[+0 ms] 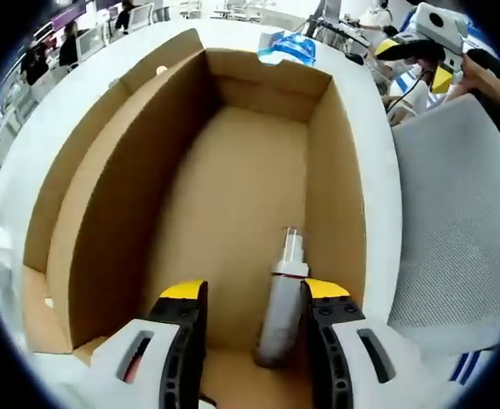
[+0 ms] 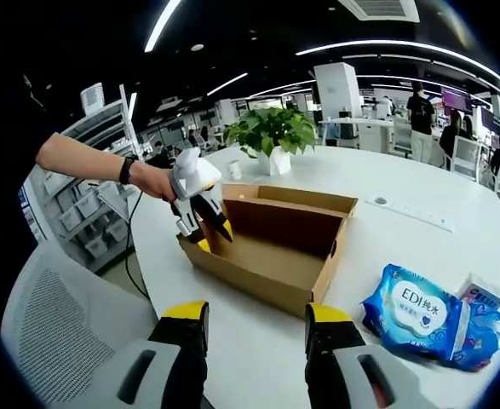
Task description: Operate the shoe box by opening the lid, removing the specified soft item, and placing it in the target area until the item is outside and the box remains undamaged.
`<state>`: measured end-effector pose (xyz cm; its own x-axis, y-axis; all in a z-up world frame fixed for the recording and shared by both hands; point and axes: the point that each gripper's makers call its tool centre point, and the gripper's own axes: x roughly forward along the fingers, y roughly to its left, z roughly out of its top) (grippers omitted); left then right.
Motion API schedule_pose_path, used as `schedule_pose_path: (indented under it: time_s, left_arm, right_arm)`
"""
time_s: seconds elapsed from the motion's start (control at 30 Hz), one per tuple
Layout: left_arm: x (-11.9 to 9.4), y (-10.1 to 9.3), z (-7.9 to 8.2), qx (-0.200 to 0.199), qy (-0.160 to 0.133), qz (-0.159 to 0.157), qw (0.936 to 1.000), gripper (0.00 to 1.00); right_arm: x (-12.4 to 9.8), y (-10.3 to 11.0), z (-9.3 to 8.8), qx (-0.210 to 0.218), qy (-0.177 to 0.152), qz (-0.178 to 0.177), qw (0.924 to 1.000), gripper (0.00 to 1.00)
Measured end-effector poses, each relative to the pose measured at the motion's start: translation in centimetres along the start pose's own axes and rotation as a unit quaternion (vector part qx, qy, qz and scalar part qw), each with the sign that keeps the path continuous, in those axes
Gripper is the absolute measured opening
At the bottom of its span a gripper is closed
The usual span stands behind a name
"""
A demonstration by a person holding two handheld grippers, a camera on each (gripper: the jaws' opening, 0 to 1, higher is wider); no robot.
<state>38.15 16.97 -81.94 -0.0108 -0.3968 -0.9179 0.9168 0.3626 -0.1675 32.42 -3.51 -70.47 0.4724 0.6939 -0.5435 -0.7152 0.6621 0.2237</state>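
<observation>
Lying on the cardboard floor near one end wall of the open box (image 1: 232, 170), a small grey tube-like item (image 1: 281, 315) with a pale narrow tip points up the length of the box. It looks light and slightly squashy, so it should give under a firm squeeze and may roll or slip if caught at its tapered end; the thicker grey middle looks the best place to take hold, with light pressure.

The left gripper (image 1: 254, 294) hangs just above it inside the box, its yellow-tipped jaws spread apart with nothing between them yet; the item sits closer to one jaw than the other. From across the table, that same left gripper (image 2: 205, 223) is seen dipped over the near corner of the box (image 2: 271, 243), held by a person's hand (image 2: 154, 181).

The box walls are thin cardboard, stiff but easy to dent or tear, so the jaws should stay off them. The lid flap is already folded outward.

The right gripper (image 2: 256, 319) waits well back from the box over the white table (image 2: 403, 213), jaws wide and empty. A blue pack of wipes (image 2: 420, 319) lies to one side on the table, and a potted plant (image 2: 271, 132) stands beyond the box. A grey mesh chair (image 1: 462, 239) sits beside the table.
</observation>
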Motion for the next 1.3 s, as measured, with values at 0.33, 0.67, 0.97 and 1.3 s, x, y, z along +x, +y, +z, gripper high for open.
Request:
schedule_pose_path:
  time_s: [0.33,0.67,0.97,1.3]
  left_arm:
    - [-0.4,0.4,0.2,0.009,0.001,0.011,0.9999,0.47]
    - [-0.5,-0.1,-0.3,0.046,0.015,0.003,0.9988,0.44]
    - [-0.8,0.8,-0.2,0.059,0.022,0.030,0.9975,0.50]
    - [-1.2,-0.9,-0.8,0.080,0.024,-0.010,0.9964,0.48]
  right_arm:
    - [-0.4,0.3,-0.9,0.016,-0.002,-0.015,0.9998,0.42]
    - [-0.8,0.4,-1.0,0.023,-0.008,-0.018,0.9995,0.42]
    - [-0.7,0.8,-1.1,0.028,-0.009,-0.021,0.9993,0.42]
    - [-0.8,1.2,-1.2,0.036,-0.012,-0.021,0.9991,0.42]
